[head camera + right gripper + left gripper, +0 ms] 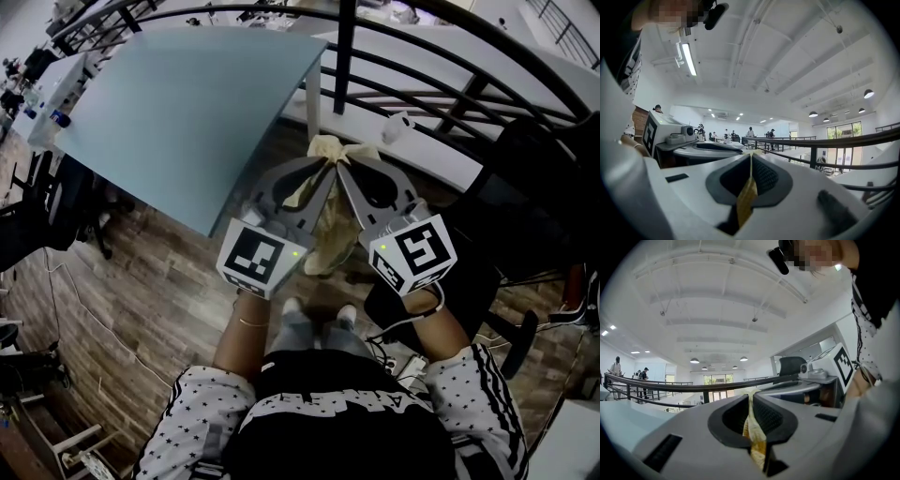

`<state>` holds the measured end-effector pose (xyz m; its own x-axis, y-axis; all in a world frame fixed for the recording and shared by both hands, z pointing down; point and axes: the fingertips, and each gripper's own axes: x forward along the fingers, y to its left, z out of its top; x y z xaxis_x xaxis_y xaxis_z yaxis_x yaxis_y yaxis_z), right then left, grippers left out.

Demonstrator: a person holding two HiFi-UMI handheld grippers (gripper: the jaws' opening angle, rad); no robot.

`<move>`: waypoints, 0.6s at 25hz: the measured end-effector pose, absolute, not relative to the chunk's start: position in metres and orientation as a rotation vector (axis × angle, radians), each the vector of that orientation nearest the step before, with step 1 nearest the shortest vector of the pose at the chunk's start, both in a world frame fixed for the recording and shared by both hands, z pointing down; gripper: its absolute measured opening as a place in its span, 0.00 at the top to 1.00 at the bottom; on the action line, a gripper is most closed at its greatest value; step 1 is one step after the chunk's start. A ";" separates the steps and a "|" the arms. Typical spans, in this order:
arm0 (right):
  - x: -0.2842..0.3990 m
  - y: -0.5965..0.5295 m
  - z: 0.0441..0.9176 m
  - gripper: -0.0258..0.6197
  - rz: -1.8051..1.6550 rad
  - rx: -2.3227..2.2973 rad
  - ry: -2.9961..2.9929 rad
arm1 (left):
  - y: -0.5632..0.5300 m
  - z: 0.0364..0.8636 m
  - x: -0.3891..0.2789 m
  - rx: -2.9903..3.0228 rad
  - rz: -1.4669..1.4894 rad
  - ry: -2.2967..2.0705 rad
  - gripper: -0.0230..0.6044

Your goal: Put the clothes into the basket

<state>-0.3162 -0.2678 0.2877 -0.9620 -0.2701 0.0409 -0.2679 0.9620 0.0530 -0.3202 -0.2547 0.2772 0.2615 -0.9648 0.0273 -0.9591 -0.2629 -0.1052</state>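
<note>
The left gripper [322,167] and the right gripper [343,172] meet almost tip to tip above the wooden floor [159,309], held level out in front of the person's shoes [292,307]. Both have their fingers clamped on the pale yellow garment [328,239]. A bunched edge sticks out at twelve o'clock of the tips, and the rest hangs between the two grippers toward six o'clock. Each gripper view shows a thin fold of the yellow fabric pinched between closed fingers. The light blue bench [187,103] lies at ten o'clock of the grippers, and the black railing [441,94] at one o'clock.
</note>
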 end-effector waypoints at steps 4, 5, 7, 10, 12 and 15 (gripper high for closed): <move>-0.318 -0.270 0.297 0.91 -0.058 0.416 -3.049 | -0.257 0.287 -0.322 -2.459 -0.131 1.861 0.90; -0.318 -0.270 0.300 0.91 -0.052 0.417 -3.046 | -0.258 0.289 -0.322 -2.465 -0.132 1.859 0.90; -0.317 -0.272 0.306 0.91 -0.036 0.422 -3.039 | -0.260 0.295 -0.321 -2.474 -0.144 1.851 0.90; -0.315 -0.273 0.314 0.91 -0.028 0.429 -3.023 | -0.261 0.305 -0.319 -2.484 -0.169 1.835 0.90; -0.315 -0.273 0.320 0.91 -0.028 0.430 -3.012 | -0.262 0.310 -0.319 -2.491 -0.177 1.823 0.90; -0.315 -0.275 0.328 0.91 -0.018 0.434 -2.994 | -0.264 0.318 -0.319 -2.500 -0.194 1.818 0.90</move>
<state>-0.3152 -0.2754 0.3276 -0.9522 -0.2838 0.1132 -0.2824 0.9589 0.0284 -0.3193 -0.2641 0.3184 0.3036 -0.9498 0.0752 -0.9443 -0.3105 -0.1094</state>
